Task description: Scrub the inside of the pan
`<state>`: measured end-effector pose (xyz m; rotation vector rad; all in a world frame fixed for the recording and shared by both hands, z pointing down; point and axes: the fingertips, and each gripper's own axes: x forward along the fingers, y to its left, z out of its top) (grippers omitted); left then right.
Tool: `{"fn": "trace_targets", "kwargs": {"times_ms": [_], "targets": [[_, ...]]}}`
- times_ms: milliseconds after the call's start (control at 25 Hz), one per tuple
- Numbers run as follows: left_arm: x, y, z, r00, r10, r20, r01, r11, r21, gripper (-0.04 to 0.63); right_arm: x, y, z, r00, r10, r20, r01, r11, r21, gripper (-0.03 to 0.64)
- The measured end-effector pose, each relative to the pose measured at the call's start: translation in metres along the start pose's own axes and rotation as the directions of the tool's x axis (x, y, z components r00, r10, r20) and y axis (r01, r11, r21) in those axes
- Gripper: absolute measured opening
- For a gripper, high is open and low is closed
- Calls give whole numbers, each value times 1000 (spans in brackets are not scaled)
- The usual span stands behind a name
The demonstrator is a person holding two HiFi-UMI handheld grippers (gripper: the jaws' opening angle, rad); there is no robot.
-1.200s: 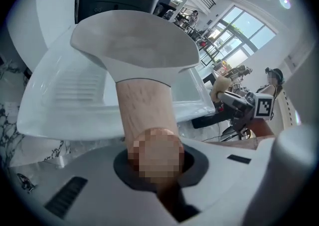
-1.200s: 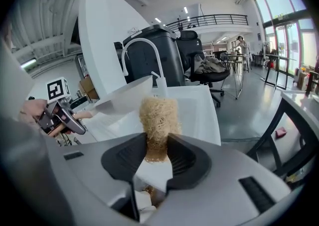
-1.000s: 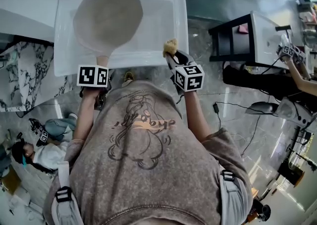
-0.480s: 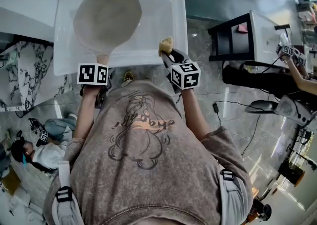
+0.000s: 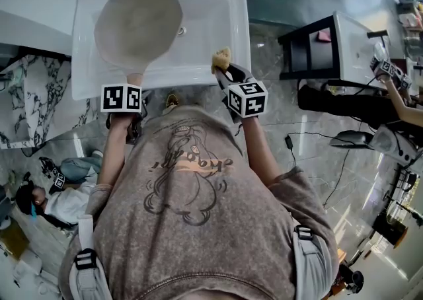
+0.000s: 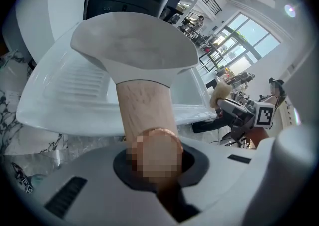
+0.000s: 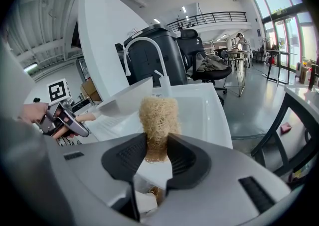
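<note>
We held the round, pale beige pan (image 5: 137, 24) by its light wooden handle (image 6: 144, 105), with the left gripper's (image 5: 132, 86) fingers (image 6: 124, 168) clenched around that handle. The pan's bowl sat over the left half of the white rectangular sink (image 5: 215, 28), its pale inside facing up toward us. The right gripper's (image 5: 223, 74) fingers (image 7: 185, 156) pinched a tan fibrous scrubber (image 7: 158, 118) at the sink's near rim, apart from the pan.
</note>
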<state>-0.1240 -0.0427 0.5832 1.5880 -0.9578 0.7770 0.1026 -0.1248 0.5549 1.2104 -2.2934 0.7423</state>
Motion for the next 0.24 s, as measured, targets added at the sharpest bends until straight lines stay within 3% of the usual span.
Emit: {"fn": "trace_targets", "kwargs": {"times_ms": [240], "targets": [[-1,5,0,1000,0,5,1,1000,-21,40,2,-3,1,1000,2,3,-2,1000,9,141]]}}
